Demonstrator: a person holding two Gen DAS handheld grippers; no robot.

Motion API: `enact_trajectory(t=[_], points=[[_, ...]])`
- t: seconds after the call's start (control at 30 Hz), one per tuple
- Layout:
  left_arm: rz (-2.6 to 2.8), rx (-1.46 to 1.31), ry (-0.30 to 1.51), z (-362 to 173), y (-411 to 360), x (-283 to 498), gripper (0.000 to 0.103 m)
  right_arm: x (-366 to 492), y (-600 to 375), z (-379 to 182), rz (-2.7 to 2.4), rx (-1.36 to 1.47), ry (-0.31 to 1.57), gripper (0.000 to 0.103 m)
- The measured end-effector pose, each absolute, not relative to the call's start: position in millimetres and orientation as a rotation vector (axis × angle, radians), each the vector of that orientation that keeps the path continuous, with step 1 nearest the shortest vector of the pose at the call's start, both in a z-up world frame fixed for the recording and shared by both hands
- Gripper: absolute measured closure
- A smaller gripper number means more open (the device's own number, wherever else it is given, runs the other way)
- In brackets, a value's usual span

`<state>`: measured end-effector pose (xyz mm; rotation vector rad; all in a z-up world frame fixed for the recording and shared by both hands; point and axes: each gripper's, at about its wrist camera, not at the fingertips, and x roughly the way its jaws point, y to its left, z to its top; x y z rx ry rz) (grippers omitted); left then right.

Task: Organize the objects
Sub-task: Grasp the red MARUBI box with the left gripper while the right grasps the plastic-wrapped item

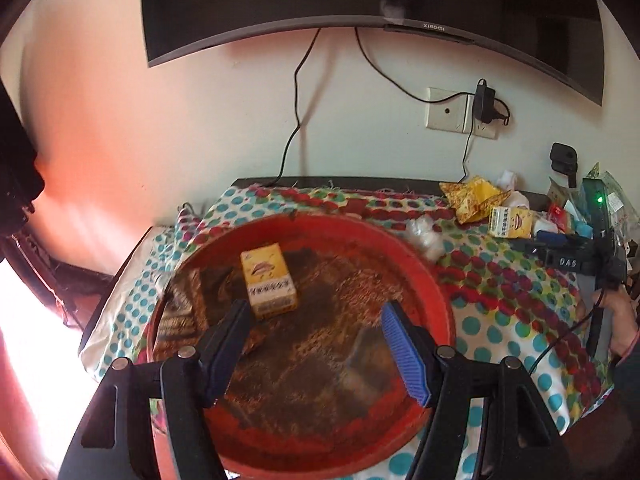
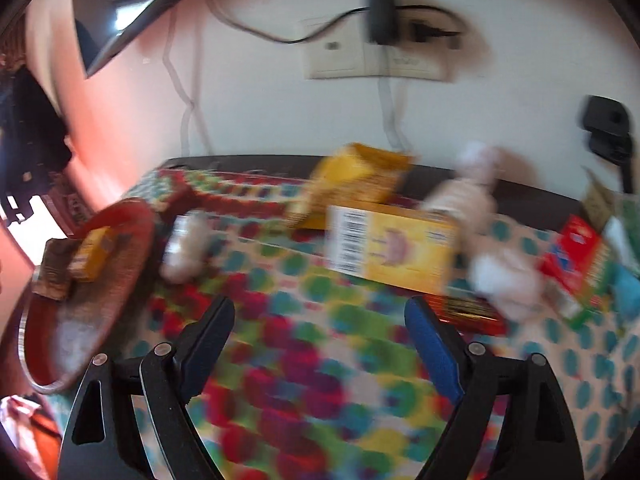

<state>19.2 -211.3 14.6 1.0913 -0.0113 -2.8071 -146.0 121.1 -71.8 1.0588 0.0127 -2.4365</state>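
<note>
Yellow box (image 2: 394, 250) sits just ahead of the right claw (image 2: 320, 330), whose jaws are spread with nothing between them. Left claw (image 1: 314, 334), also spread and empty, hovers over the red tray (image 1: 400, 246), where another yellow box (image 1: 269, 280) lies. Looks like collecting stuff into the tray; next, nudge forward and pinch the box.

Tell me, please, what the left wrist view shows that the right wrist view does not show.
Only the left wrist view shows the Xiaomi screen's logo, the green light at the far right, and the right gripper seen from the side. Only the right wrist view shows the red box clearly and a dark red flat pack under the yellow box. Both share the red tray holding a small yellow box, the dotted cloth, the wall socket, and open, empty jaws.
</note>
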Motion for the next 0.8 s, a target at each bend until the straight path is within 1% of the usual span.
enact_trajectory(t=[0.13,0.23,0.33,0.43,0.53,0.57,0.6,0.63,0.67,0.8], points=[[-2.836,1.172,-0.011,23.5,-212.6,-39.4,0.034,-164.2,68.8,-69.8,-2.294,1.115,-0.059,0.017],[-2.831,1.322,0.060,18.1,-220.9,-95.2,0.034,-179.9,34.8,-73.2,-2.256,1.159,-0.032,0.017],[-2.802,1.424,0.072,9.6,-224.2,-137.2,0.034,-189.8,10.5,-81.5,-2.239,1.211,0.015,0.018],[-2.776,1.534,0.124,1.2,-228.1,-182.5,0.034,-198.2,-4.3,-88.6,-2.239,1.231,0.042,0.023],[-2.742,1.610,0.152,-12.1,-227.3,-213.1,0.034,-203.0,-16.3,-98.3,-2.231,1.244,0.109,0.031],[-2.736,1.636,0.139,-19.1,-226.5,-223.0,0.034,-203.8,-18.8,-101.6,-2.229,1.246,0.136,0.040],[-2.705,1.647,0.130,-27.2,-225.7,-233.3,0.034,-203.2,-22.6,-105.2,-2.227,1.245,0.172,0.053],[-2.692,1.662,0.133,-32.3,-226.1,-237.1,0.034,-201.6,-23.0,-107.2,-2.217,1.238,0.188,0.061],[-2.682,1.699,0.145,-39.5,-225.3,-242.8,0.034,-200.3,-21.2,-109.5,-2.211,1.228,0.197,0.074],[-2.638,1.771,0.124,-59.9,-217.6,-260.3,0.034,-196.1,-1.4,-111.4,-2.258,1.178,0.226,0.074]])
